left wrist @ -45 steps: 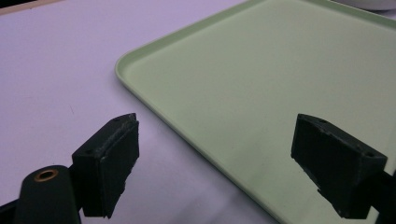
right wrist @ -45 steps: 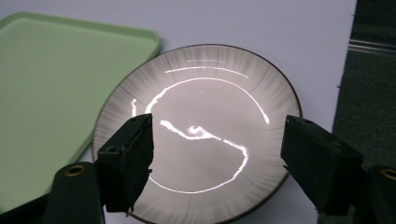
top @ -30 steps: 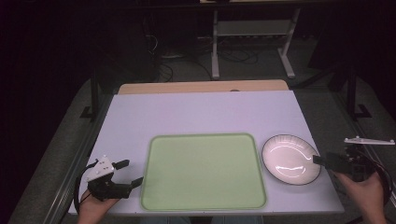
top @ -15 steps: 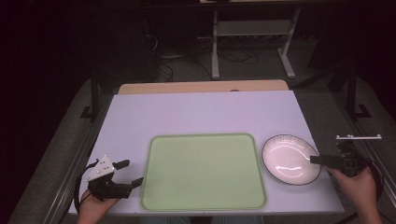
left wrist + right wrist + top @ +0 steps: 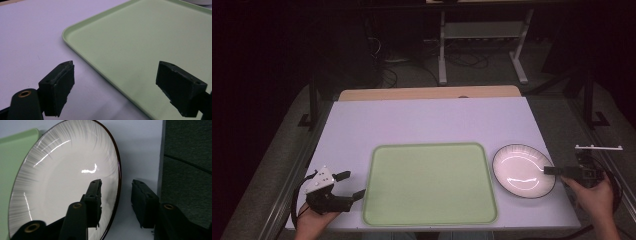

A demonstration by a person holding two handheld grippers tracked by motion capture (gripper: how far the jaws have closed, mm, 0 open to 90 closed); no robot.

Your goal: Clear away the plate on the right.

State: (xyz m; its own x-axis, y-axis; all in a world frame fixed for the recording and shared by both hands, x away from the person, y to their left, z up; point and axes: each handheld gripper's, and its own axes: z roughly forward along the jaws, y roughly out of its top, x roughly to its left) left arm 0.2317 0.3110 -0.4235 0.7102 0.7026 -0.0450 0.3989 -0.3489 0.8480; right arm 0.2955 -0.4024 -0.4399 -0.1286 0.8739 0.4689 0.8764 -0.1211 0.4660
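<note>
White bowl (image 5: 523,170) sits beside tray (image 5: 430,183); right gripper (image 5: 116,197) straddles its rim, jaws closing, not yet pinching. Left gripper (image 5: 120,85) idles wide.

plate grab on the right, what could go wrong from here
1. The right hand-held gripper straddles the plate rim and its jaws have just been closing; the glossy rim may slip out, since only a thin edge sits between them.
2. The plate lies near the table edge, so a nudge could push it off.
3. The tray is close beside it, so a lifted plate might clip its rim.
</note>
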